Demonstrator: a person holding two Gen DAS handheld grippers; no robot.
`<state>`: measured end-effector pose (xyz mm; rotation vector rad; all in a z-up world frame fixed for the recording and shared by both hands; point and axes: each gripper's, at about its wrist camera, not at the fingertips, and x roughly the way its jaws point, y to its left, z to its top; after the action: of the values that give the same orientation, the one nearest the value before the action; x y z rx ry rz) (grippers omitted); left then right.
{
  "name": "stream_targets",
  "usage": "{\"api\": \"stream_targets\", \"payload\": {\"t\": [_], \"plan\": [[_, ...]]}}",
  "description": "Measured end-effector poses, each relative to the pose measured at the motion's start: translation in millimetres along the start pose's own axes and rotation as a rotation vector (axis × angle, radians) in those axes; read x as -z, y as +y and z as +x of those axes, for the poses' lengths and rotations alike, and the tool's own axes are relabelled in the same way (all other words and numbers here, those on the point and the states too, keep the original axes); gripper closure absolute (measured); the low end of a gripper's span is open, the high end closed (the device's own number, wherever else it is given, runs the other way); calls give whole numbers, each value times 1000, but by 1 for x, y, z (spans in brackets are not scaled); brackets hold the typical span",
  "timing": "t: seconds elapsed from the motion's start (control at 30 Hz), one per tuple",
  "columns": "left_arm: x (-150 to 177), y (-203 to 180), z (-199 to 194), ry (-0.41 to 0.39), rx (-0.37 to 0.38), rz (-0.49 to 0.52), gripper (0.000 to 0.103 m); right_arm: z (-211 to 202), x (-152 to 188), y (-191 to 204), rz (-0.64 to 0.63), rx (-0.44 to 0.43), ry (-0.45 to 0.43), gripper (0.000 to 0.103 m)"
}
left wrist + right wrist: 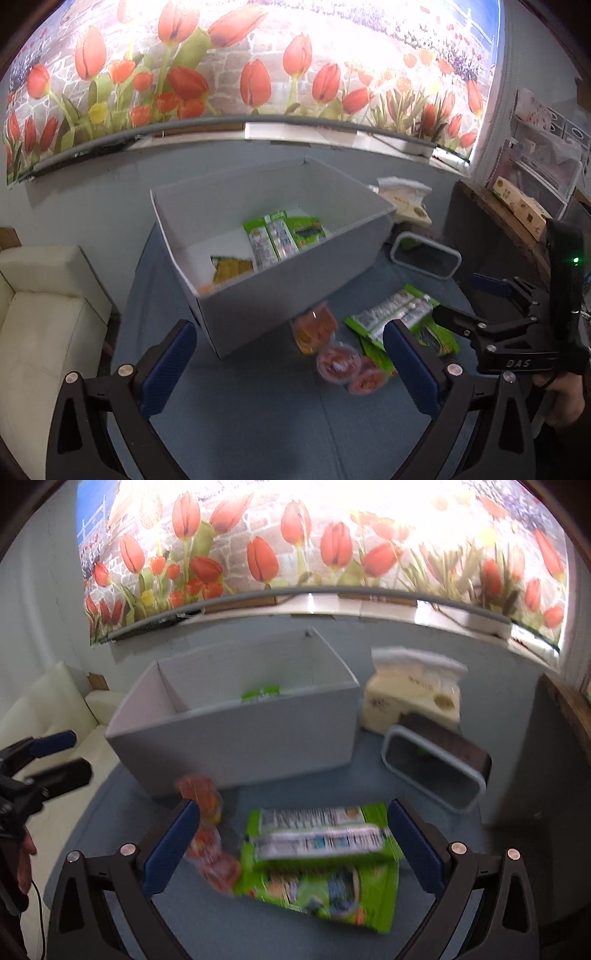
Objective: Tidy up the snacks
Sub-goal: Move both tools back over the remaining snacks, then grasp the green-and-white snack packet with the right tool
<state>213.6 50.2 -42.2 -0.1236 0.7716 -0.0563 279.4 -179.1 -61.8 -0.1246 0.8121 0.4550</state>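
Right hand-held gripper (291, 843), jaws apart, hovers over the green snack packets (321, 864) on the bench (258, 934) near the box (236, 738). Light, crinkly, slippery; pinch an edge. Left hand-held gripper (290, 363) open too.

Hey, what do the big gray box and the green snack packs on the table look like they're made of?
The gray box looks like thin matte board, cardboard or corrugated plastic: flat panels, sharp folded corners, no shine. Which of the two is unclear. The green snack packs look like glossy printed plastic film: light glints off them and their surfaces look soft and slightly crinkled, though the picture is blurred.
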Motion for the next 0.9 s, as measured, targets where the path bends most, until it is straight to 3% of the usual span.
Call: {"api": "stream_targets", "payload": {"t": [0.27,0.47,0.53,0.67,0.9], "plan": [[44,-21,-4,50,41,-10,0,20,49,-21,68,57,84,0],[66,-34,-8,78,52,28,0,31,66,-41,136,29,117,0],[70,-36,-11,84,63,38,0,28,61,-36,45,37,104,0],[71,-42,-16,70,54,70,0,39,35,-20,-260,69,122,0],[68,-42,-14,73,48,83,0,63,6,9,-614,-46,206,0]]}}
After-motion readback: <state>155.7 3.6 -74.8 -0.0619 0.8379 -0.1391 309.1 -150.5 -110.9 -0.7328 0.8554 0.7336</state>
